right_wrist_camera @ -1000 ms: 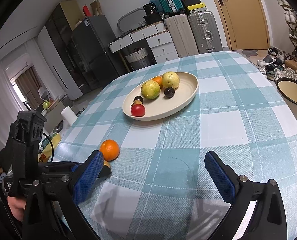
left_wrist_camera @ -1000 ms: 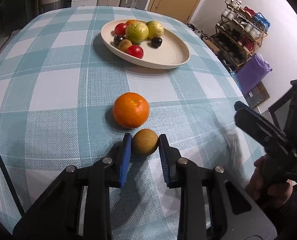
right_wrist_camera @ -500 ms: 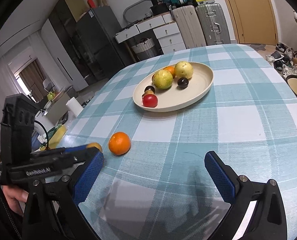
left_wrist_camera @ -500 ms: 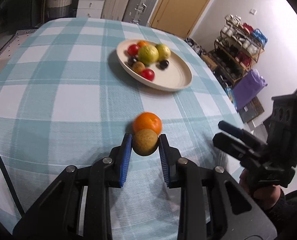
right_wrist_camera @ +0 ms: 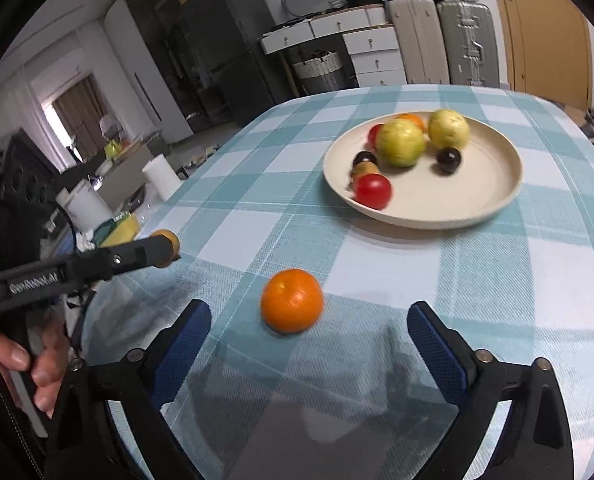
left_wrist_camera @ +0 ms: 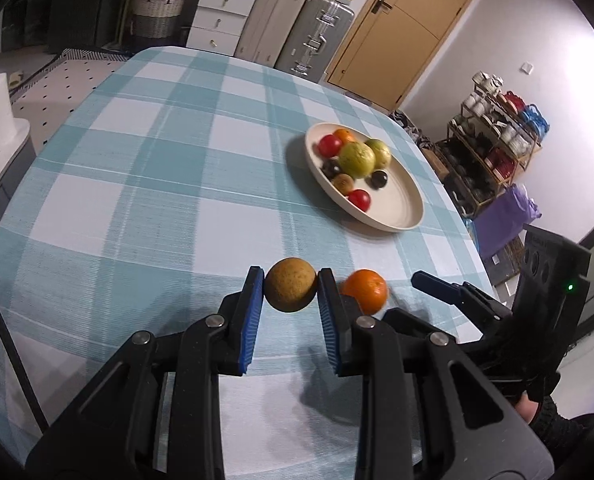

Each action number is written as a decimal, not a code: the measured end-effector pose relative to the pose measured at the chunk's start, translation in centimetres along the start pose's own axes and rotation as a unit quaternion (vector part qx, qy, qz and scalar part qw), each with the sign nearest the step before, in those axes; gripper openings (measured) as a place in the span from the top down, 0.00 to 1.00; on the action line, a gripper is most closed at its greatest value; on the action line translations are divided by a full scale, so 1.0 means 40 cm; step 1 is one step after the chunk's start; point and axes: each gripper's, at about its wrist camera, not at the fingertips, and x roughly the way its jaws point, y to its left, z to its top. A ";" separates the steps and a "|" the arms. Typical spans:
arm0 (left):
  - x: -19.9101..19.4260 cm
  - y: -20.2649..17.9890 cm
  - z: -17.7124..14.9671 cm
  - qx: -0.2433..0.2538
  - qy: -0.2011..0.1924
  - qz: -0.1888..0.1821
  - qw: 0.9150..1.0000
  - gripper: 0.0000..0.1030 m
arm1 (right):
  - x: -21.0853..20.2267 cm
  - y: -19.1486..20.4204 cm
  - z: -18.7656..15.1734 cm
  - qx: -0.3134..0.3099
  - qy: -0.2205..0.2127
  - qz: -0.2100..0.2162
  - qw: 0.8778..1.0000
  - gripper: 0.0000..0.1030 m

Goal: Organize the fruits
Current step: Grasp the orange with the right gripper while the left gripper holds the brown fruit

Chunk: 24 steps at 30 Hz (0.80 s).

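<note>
1. Two fruits sat off the plate: left gripper [left_wrist_camera: 290, 289] had its fingers clenched on the brown fruit [left_wrist_camera: 290, 290], lifted clear of the bench [left_wrist_camera: 137, 208], likely for carrying.
2. Right gripper [right_wrist_camera: 309, 340] was spread wide, the orange [right_wrist_camera: 291, 300] resting on the bench just ahead of it, probably the next pick.
3. Plate [right_wrist_camera: 497, 200] lay farther off, holding the sorted fruits.

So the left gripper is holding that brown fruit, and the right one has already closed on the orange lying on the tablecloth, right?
Not quite. The left gripper does hold the brown fruit, but the right gripper is open: in the right wrist view its blue fingers stand wide apart, short of the orange, which lies untouched on the tablecloth.
</note>
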 end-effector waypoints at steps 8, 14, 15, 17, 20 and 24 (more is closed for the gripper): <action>0.006 0.039 -0.002 -0.017 0.002 -0.005 1.000 0.76 | 0.080 0.042 0.017 -0.030 0.040 -0.011 0.999 0.31; 0.019 0.052 0.004 -0.022 0.005 -0.003 1.000 0.76 | 0.104 0.039 0.013 -0.031 0.050 -0.018 0.998 0.61; 0.021 0.052 0.006 -0.023 0.005 -0.002 1.000 0.76 | 0.102 0.036 0.012 -0.027 0.050 -0.013 0.998 0.61; 0.024 0.049 0.012 -0.021 0.004 -0.002 1.000 0.76 | 0.097 0.023 0.013 -0.014 0.046 -0.005 0.999 0.62; 0.033 0.038 0.022 -0.016 0.006 -0.003 1.000 0.76 | 0.076 0.009 0.011 -0.002 0.035 0.005 0.999 0.62; 0.051 0.010 0.040 -0.006 0.010 -0.008 1.000 0.76 | 0.040 -0.012 0.017 0.009 0.016 0.012 1.000 0.62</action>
